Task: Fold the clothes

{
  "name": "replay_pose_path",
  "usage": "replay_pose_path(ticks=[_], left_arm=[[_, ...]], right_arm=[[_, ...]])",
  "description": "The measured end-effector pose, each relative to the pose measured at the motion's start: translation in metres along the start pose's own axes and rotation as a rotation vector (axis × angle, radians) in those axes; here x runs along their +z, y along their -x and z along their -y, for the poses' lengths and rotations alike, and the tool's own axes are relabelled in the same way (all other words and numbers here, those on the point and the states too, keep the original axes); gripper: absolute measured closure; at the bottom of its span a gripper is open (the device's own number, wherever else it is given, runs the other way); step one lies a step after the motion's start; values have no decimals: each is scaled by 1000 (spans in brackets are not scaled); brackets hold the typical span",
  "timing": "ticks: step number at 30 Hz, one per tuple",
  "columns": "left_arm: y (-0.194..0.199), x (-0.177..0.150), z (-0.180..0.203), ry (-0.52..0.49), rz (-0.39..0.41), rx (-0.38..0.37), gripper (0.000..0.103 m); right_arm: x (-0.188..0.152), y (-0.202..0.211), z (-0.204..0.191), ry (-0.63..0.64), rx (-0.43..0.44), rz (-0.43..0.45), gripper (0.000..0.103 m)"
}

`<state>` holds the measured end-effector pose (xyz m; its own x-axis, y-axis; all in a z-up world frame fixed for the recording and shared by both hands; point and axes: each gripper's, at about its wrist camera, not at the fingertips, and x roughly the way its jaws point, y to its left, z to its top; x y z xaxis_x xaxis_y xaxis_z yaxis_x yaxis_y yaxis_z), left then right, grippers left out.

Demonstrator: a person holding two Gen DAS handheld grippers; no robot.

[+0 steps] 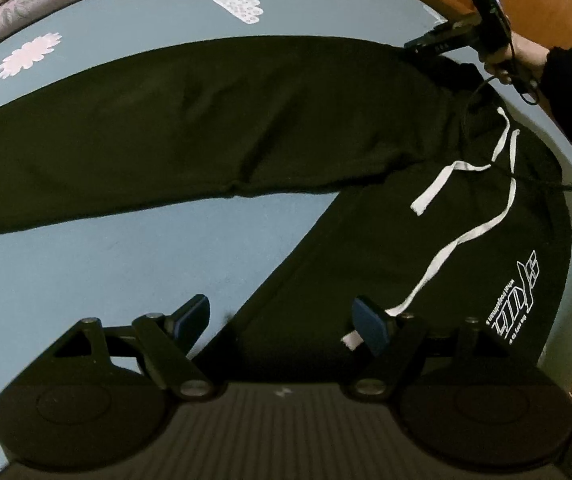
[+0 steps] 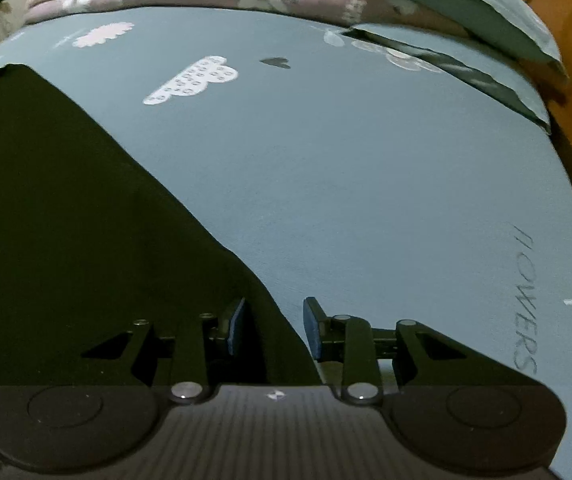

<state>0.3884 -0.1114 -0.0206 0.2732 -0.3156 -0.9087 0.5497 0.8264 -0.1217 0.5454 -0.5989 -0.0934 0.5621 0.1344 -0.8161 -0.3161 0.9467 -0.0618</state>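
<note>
Black trousers (image 1: 206,120) flat on blue bedsheet (image 1: 86,260)

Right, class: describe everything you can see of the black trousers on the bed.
The black trousers look like soft, matte jersey joggers, spread flat on the blue sheet with legs splayed apart. A white drawstring trails loose from the waist, and white printed lettering sits near it. The left gripper hovers open over one leg; the right gripper, open, straddles the fabric's edge.
</note>
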Motion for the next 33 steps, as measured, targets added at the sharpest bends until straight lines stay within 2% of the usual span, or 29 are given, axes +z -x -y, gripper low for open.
replay_pose_path(ticks=[4, 8, 11, 18, 23, 33], left_arm=[[-7, 19, 6, -69, 3, -14, 25], [-14, 39, 11, -143, 8, -27, 24], [-18, 70, 18, -253, 48, -28, 24], [-35, 154, 29, -435, 172, 10, 24], [-66, 200, 56, -602, 246, 38, 24], [-139, 229, 123, -1024, 283, 38, 23]], right_arm=[[3, -3, -1, 24, 14, -9, 68], [2, 0, -6, 51, 41, -5, 89], [1, 2, -12, 78, 24, 7, 94], [4, 27, -29, 144, -21, 49, 96], [2, 54, -45, 174, -28, 106, 96], [-4, 94, -82, 240, -39, 180, 96]])
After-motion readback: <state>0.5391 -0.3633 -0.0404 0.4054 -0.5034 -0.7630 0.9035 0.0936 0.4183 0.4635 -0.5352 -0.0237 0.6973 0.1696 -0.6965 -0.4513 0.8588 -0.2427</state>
